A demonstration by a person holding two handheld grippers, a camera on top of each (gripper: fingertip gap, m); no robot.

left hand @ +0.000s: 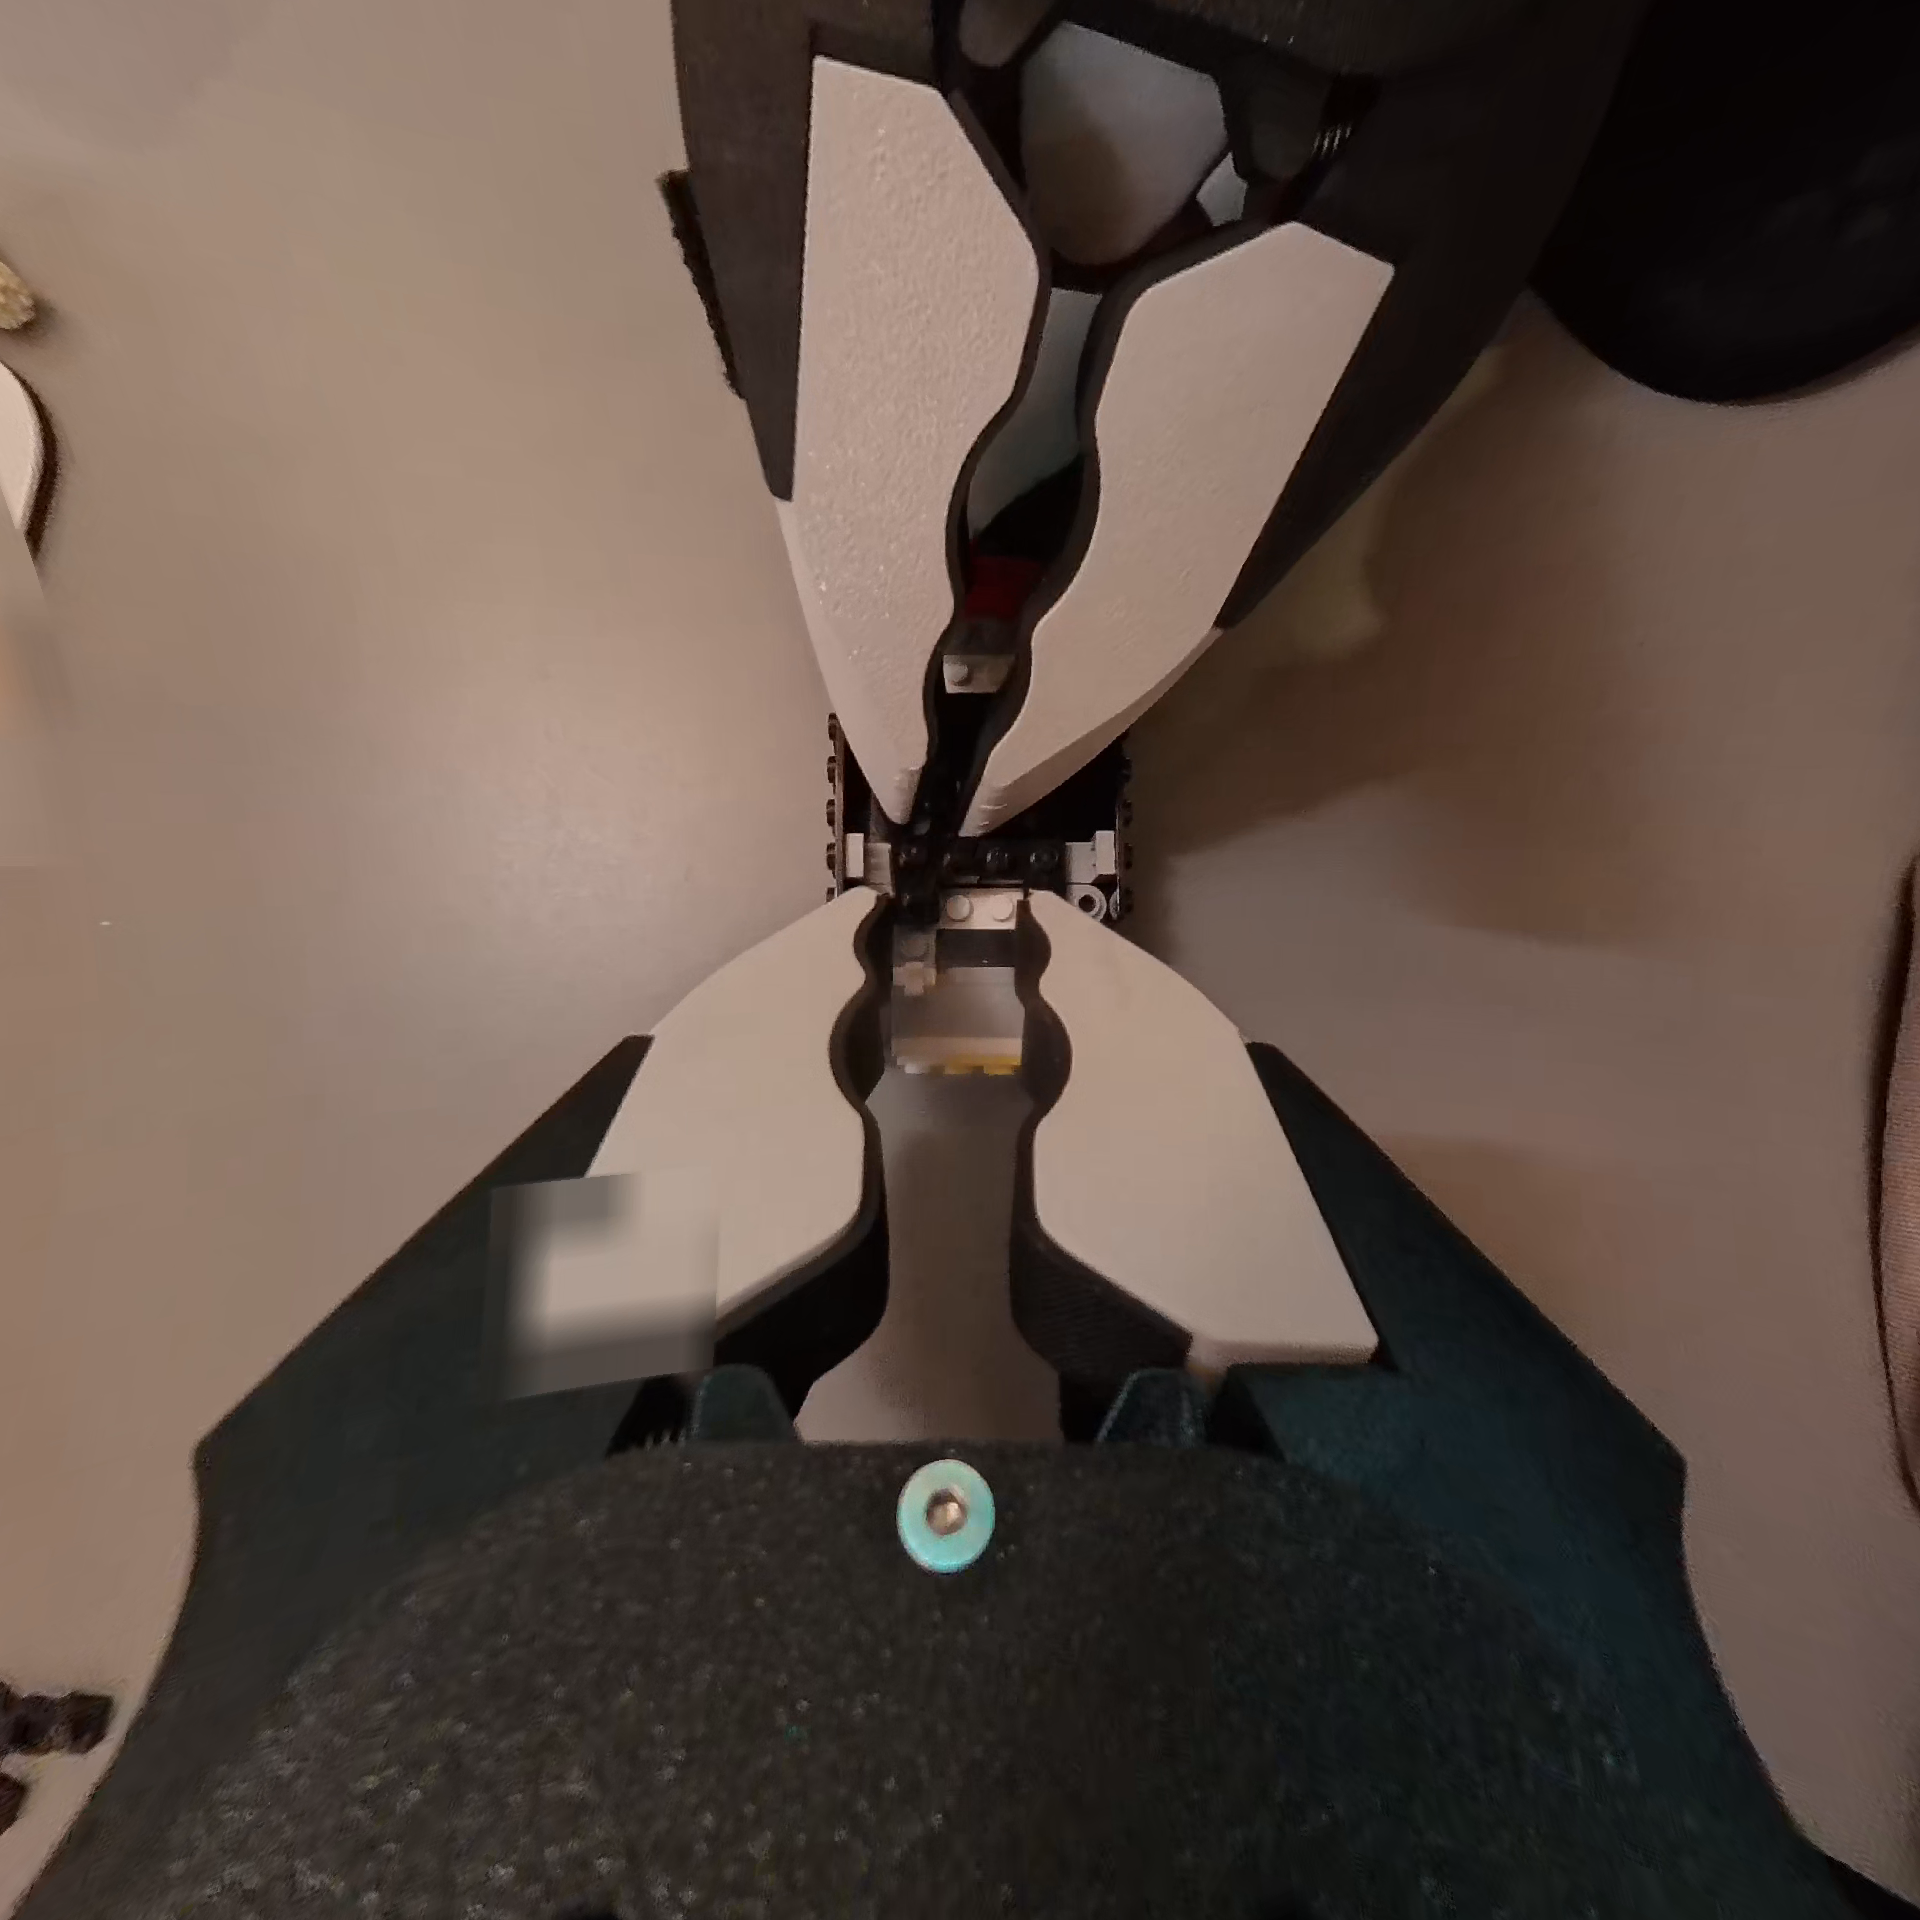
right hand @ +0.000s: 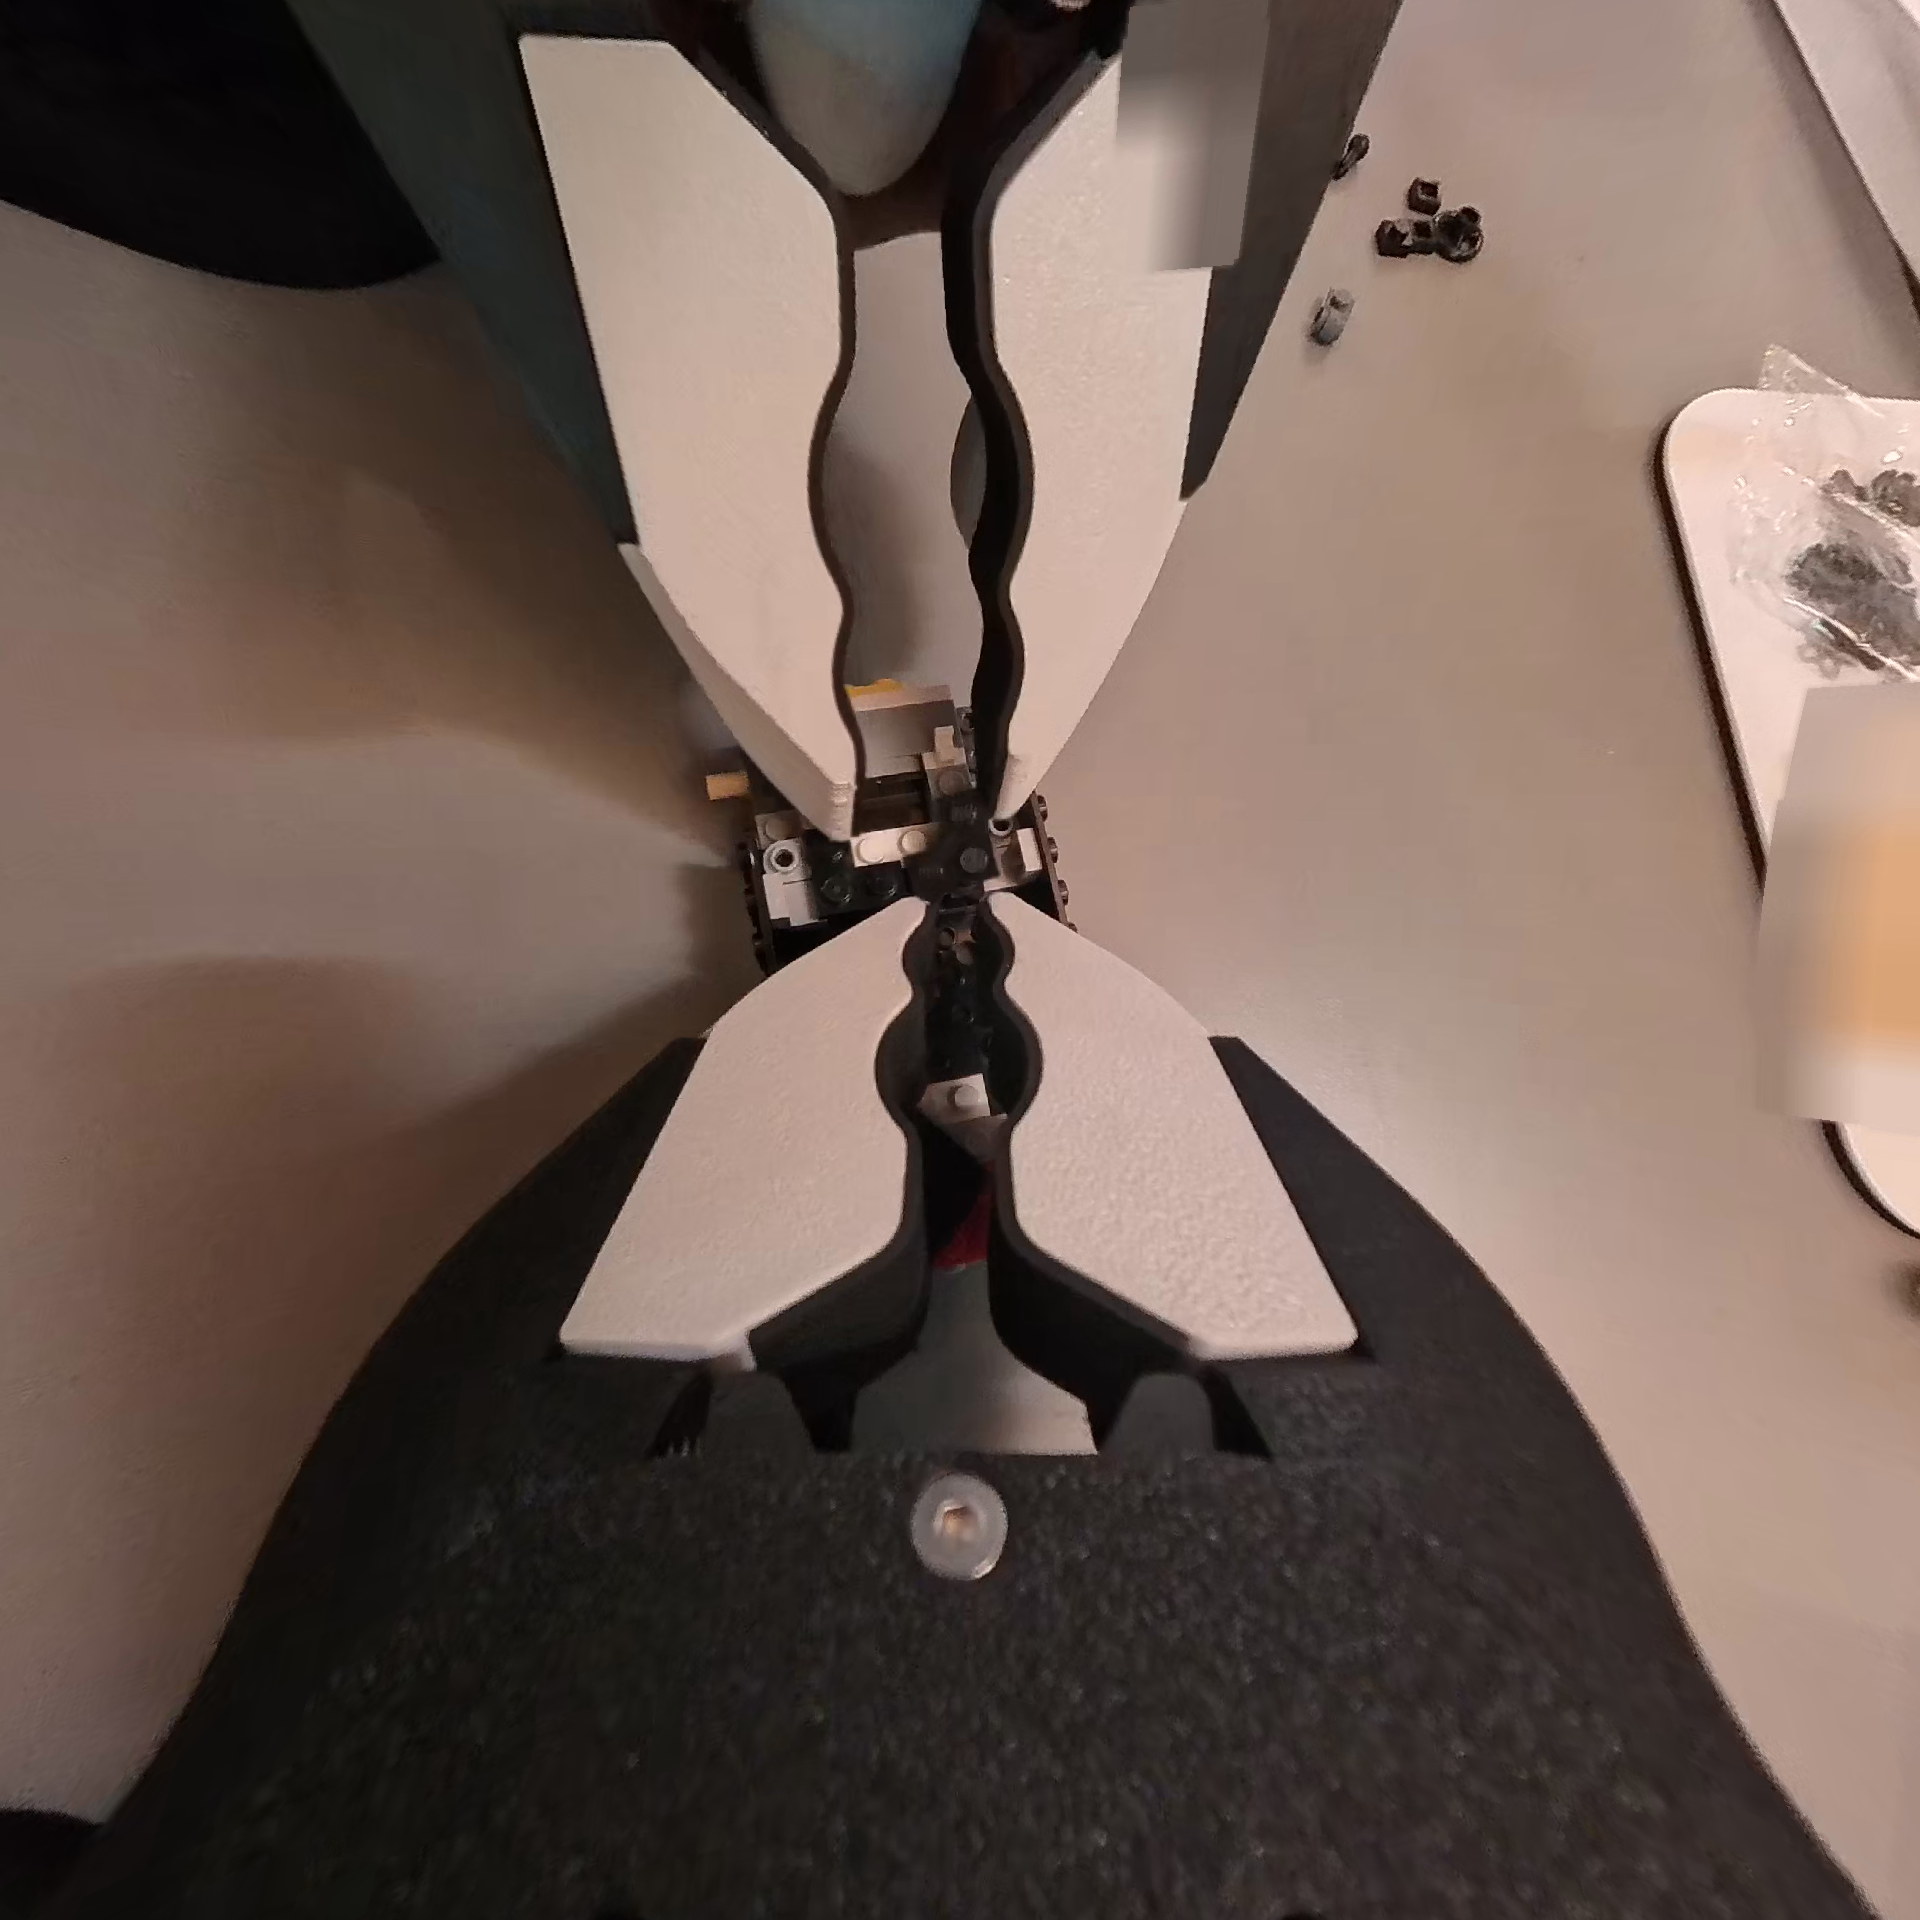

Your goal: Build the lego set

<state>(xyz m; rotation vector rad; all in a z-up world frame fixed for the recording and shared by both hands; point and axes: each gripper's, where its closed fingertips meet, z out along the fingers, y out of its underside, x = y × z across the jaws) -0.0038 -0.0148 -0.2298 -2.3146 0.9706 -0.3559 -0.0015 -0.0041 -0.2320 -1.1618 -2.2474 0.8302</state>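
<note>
Two grippers meet tip to tip over pale table (right hand: 312, 727). Left gripper (left hand: 954, 914) narrowed, jaws clamped on grey-and-white end of lego model (left hand: 987, 862). Right gripper (right hand: 958, 909) pinched nearly closed on thin black studded strip (right hand: 958, 997) lying across model's top. Model sits between both tips, on or just above table, cannot tell which. Loose black pieces (right hand: 1429, 223) and bag of parts (right hand: 1839, 540) on white tray (right hand: 1704, 582), well apart at right.

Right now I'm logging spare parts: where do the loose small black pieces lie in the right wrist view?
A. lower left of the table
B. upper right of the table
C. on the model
B: the loose black pieces lie on the table, upper right, apart from the model.
</note>
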